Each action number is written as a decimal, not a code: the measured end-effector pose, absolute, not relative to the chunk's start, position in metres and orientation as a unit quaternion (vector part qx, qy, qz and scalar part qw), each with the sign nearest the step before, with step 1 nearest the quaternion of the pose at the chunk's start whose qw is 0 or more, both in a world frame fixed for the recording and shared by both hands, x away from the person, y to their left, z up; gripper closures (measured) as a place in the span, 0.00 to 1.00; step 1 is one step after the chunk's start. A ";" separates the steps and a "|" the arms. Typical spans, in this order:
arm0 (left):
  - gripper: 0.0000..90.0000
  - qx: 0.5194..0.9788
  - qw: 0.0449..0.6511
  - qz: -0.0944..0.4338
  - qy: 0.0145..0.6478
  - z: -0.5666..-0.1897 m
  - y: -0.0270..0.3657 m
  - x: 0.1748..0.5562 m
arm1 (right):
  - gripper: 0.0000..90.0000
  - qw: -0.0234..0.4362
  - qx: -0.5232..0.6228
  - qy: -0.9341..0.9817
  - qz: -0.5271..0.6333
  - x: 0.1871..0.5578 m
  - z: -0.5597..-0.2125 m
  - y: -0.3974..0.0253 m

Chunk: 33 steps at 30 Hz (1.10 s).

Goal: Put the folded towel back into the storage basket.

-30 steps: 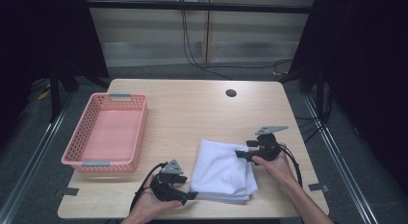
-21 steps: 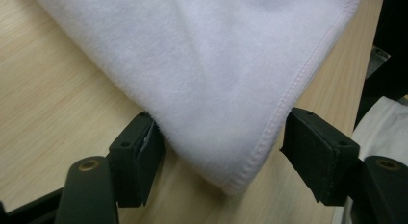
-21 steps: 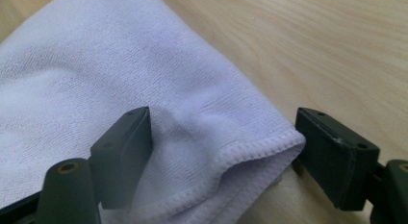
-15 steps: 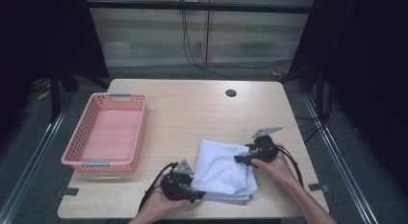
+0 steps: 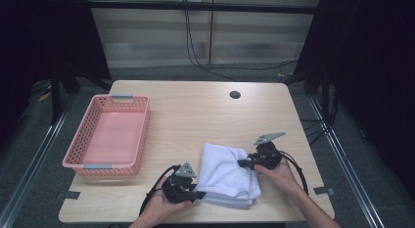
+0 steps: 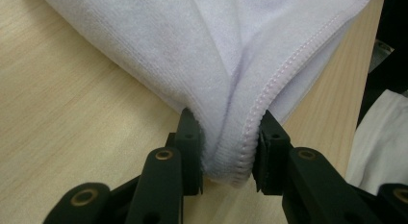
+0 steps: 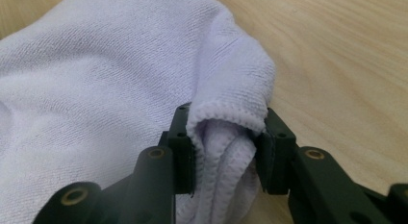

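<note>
High view, lower centre of the frame: I hold a folded white towel (image 5: 227, 175) on the wooden table (image 5: 195, 115), my left gripper (image 5: 195, 194) clamped on its near-left corner, my right gripper (image 5: 243, 164) clamped on the bunched edge at its right side. Left gripper view, bottom centre: my jaws pinch a thick fold of towel (image 6: 226, 89) with its stitched hem wedged between them. Right gripper view, bottom centre: my jaws squeeze several hemmed layers (image 7: 226, 152) gathered together. I judge the step in hand to be the pick-up of the folded towel by two corners; the next move calls for both hands to rise together so the layers do not slip apart. A pink basket (image 5: 80, 154) sits empty at the left of the frame, well apart from the towel, with bare tabletop between and nothing in the way. A small dark hole (image 5: 235, 95) marks the table's far side
</note>
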<state>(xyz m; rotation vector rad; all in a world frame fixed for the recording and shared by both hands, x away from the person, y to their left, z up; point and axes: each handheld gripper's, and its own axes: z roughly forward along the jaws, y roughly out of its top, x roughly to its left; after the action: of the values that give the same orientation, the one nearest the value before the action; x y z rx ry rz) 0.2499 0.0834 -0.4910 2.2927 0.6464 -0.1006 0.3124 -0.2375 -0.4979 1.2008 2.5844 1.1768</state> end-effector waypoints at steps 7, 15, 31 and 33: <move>0.80 0.877 0.396 -0.065 0.264 -0.486 0.089 0.254 | 0.77 0.033 0.402 0.829 0.387 0.312 -0.493 -0.235; 0.80 0.861 0.425 -0.069 0.271 -0.472 0.096 0.255 | 0.77 0.019 0.403 0.811 0.424 0.322 -0.473 -0.233; 0.80 0.855 0.453 -0.057 0.247 -0.435 0.098 0.267 | 0.77 0.018 0.397 0.804 0.441 0.336 -0.446 -0.237; 0.80 0.853 0.457 -0.056 0.247 -0.431 0.101 0.270 | 0.77 0.020 0.394 0.805 0.443 0.339 -0.442 -0.235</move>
<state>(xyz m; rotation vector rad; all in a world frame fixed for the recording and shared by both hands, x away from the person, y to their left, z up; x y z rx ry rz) 0.2703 0.1013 -0.4314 2.1020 0.6098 -0.1383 0.3393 -0.2347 -0.4420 1.2238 2.4969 1.3750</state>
